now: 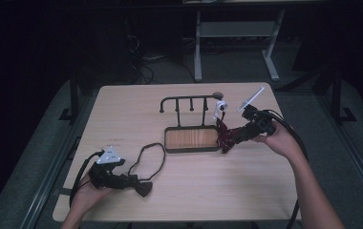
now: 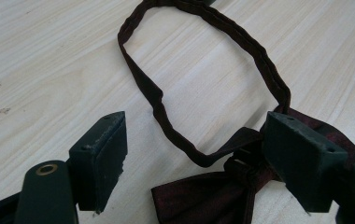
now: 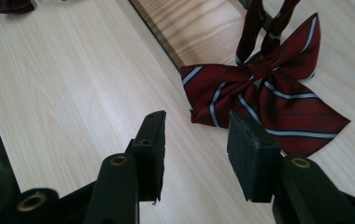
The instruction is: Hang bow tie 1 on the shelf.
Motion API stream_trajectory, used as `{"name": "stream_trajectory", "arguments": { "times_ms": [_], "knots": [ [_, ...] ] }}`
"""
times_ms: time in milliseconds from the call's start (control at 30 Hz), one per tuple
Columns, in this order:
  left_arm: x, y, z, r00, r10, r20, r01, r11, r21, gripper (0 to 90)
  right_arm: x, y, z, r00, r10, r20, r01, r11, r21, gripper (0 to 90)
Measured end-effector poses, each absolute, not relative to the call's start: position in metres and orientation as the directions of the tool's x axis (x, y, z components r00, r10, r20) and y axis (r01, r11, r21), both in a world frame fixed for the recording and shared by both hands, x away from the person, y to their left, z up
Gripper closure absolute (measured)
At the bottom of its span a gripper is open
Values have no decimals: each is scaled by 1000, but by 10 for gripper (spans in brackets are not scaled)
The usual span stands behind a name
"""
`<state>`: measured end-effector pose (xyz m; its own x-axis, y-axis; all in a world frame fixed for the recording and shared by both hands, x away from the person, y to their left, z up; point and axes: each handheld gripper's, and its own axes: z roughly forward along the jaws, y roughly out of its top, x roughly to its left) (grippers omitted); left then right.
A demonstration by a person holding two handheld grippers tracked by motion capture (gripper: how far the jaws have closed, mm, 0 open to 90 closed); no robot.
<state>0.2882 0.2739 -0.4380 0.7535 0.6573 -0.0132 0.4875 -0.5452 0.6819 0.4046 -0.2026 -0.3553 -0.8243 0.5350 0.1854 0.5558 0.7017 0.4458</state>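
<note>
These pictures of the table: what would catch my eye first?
Probably the dark red bow tie with pale stripes, lying on the pale wooden table against the black-framed wooden stand, just ahead of the open right tongs. Nearer the person, a plain dark maroon bow tie with its looped strap lies between the open left tongs.

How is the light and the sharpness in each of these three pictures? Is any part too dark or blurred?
High view: the table is evenly lit, the room behind is almost black, small things look soft. Left gripper view: bright, the dark bow tie and its strap are sharp, the near jaws slightly soft. Right gripper view: bright, the striped bow tie is sharp, with no glare.
</note>
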Motion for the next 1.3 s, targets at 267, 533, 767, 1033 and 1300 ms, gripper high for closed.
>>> {"name": "stream_trajectory", "arguments": {
  "times_ms": [267, 533, 767, 1033, 1300],
  "knots": [
    [288, 273, -438, 752, 659, -18, 491, -541, 682, 224, 397, -204, -363, -825, 533, 187, 554, 697, 454, 532],
    [290, 272, -438, 752, 659, -15, 492, -546, 678, 223, 391, -208, -370, -818, 542, 191, 563, 691, 453, 506],
    [292, 270, -440, 748, 663, -29, 504, -540, 674, 223, 383, -213, -380, -817, 543, 197, 566, 685, 460, 490],
    [293, 268, -438, 750, 661, -21, 503, -549, 668, 224, 376, -221, -390, -809, 550, 209, 578, 676, 457, 478],
    [297, 266, -430, 757, 654, -5, 492, -564, 664, 236, 366, -221, -395, -810, 552, 198, 575, 681, 453, 467]
  ]
}}
